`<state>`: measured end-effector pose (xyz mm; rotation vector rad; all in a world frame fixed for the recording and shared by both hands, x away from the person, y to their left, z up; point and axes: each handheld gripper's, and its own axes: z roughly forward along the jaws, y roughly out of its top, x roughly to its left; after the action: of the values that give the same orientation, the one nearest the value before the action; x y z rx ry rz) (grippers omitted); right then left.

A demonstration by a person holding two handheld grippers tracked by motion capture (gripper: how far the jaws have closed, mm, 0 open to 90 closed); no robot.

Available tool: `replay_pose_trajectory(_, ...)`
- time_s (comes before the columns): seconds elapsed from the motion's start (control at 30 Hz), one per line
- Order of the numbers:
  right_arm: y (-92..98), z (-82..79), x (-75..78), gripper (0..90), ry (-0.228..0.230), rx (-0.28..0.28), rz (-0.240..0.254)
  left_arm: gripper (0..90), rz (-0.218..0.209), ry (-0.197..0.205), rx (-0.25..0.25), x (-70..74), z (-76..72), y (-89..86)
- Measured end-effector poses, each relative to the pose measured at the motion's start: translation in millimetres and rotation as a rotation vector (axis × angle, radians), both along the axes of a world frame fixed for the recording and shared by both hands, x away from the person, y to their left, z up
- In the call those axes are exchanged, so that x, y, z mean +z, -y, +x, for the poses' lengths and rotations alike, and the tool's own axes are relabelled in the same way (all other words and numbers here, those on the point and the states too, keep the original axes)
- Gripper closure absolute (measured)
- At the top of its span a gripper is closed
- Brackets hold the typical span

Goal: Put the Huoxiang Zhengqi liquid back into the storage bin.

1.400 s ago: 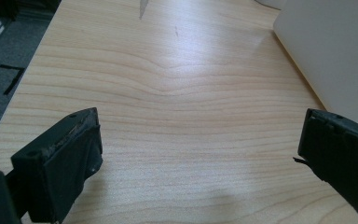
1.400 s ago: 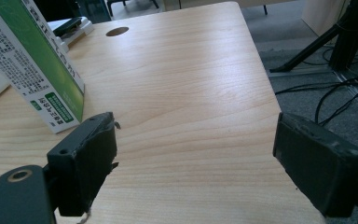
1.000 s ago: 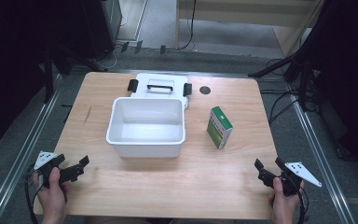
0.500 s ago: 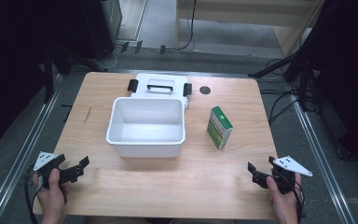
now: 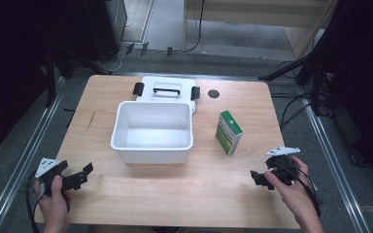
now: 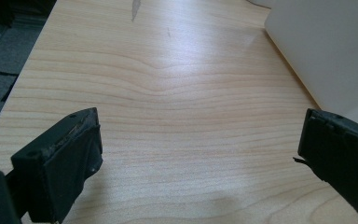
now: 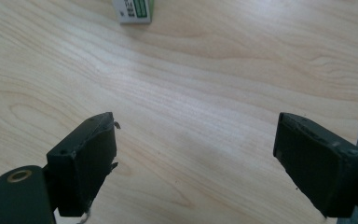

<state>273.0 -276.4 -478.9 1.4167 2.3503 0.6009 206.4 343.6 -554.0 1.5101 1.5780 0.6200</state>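
Observation:
An open white plastic bin stands mid-table, and its wall shows at the top right of the left gripper view. A green and white carton stands upright to the bin's right; its lower edge appears at the top of the right gripper view. My left gripper hovers open at the near left corner with bare wood between its jaws. My right gripper is open at the near right, below the carton, holding nothing.
The bin's white lid with a handle and black latches lies flat behind the bin. A small dark round disc sits on the table at the back. The wooden table is ringed by metal rails, with cables on the floor.
My right gripper has moved left and a little forward onto the table, toward the carton. The left gripper has barely shifted.

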Motion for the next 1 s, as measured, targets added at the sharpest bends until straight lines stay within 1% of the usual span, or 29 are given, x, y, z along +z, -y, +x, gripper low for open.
replay_pose_trajectory(0.03, -1.9, 1.8, 1.4, 13.8, -0.013, 0.006, -0.003, 0.6, -0.001, 0.0, 0.0, 0.0, 0.1, 0.1)
replay_pose_trajectory(0.1, -7.3, 7.3, 5.9, 13.9, -0.069, 0.007, -0.001, 0.6, 0.0, 0.001, -0.001, 0.0, 0.1, 0.2)
replay_pose_trajectory(0.17, -12.4, 12.1, 9.7, 13.9, -0.109, 0.011, -0.018, 0.6, 0.0, 0.001, -0.001, 0.0, 0.0, 0.0)
replay_pose_trajectory(0.2, -12.4, 12.1, 9.7, 13.9, -0.109, 0.011, -0.018, 0.6, 0.0, 0.001, -0.001, 0.0, 0.0, 0.0)
replay_pose_trajectory(0.23, -17.1, 16.8, 13.2, 13.8, -0.14, 0.02, -0.042, 0.6, 0.0, 0.0, 0.0, 0.0, 0.0, 0.0)
replay_pose_trajectory(0.27, -17.1, 16.8, 13.2, 13.8, -0.14, 0.02, -0.042, 0.6, 0.0, 0.0, -0.001, 0.0, 0.0, 0.0)
replay_pose_trajectory(0.3, -19.4, 19.1, 14.9, 13.7, -0.155, 0.022, -0.054, 0.6, 0.0, 0.001, 0.0, 0.0, 0.0, 0.1)
replay_pose_trajectory(0.33, -24.0, 23.3, 18.5, 13.7, -0.175, 0.02, -0.078, 0.6, 0.0, 0.0, 0.0, 0.0, 0.0, 0.0)
replay_pose_trajectory(0.37, -24.0, 23.3, 18.5, 13.7, -0.175, 0.02, -0.078, 0.6, 0.0, 0.0, -0.001, 0.0, 0.0, -0.1)
replay_pose_trajectory(0.4, -28.4, 27.4, 22.0, 13.5, -0.196, 0.025, -0.099, 0.6, -0.001, 0.0, -0.001, 0.0, 0.0, -0.1)
replay_pose_trajectory(0.47, -30.2, 28.7, 23.2, 13.5, -0.201, 0.023, -0.107, 0.6, -0.001, 0.0, -0.001, 0.0, 0.0, -0.1)
replay_pose_trajectory(0.5, -36.9, 32.5, 27.1, 13.3, -0.214, 0.032, -0.134, 0.6, -0.001, 0.0, -0.001, 0.0, 0.0, -0.1)
replay_pose_trajectory(0.53, -38.5, 33.9, 28.0, 13.3, -0.216, 0.038, -0.14, 0.6, -0.002, 0.001, -0.001, 0.0, 0.0, -0.1)
replay_pose_trajectory(0.63, -42.8, 36.7, 30.5, 13.3, -0.221, 0.041, -0.152, 0.6, -0.002, 0.0, 0.0, 0.0, 0.0, -0.1)
replay_pose_trajectory(0.67, -48.0, 40.3, 33.6, 13.3, -0.227, 0.046, -0.156, 0.6, -0.002, 0.0, -0.001, 0.0, 0.0, -0.1)
replay_pose_trajectory(0.73, -52.3, 42.9, 36.6, 13.5, -0.23, 0.044, -0.167, 0.6, -0.002, 0.0, -0.001, 0.0, 0.0, -0.2)
replay_pose_trajectory(0.77, -52.3, 42.9, 36.6, 13.5, -0.23, 0.044, -0.167, 0.6, -0.002, 0.0, -0.001, 0.0, 0.0, -0.2)
replay_pose_trajectory(0.87, -60.8, 49.8, 42.7, 13.6, -0.234, 0.052, -0.18, 0.6, -0.003, 0.0, -0.001, 0.0, 0.0, -0.2)
replay_pose_trajectory(1.0, -66.5, 54.8, 46.1, 13.8, -0.244, 0.047, -0.185, 0.6, -0.003, 0.0, -0.001, 0.0, 0.1, -0.2)
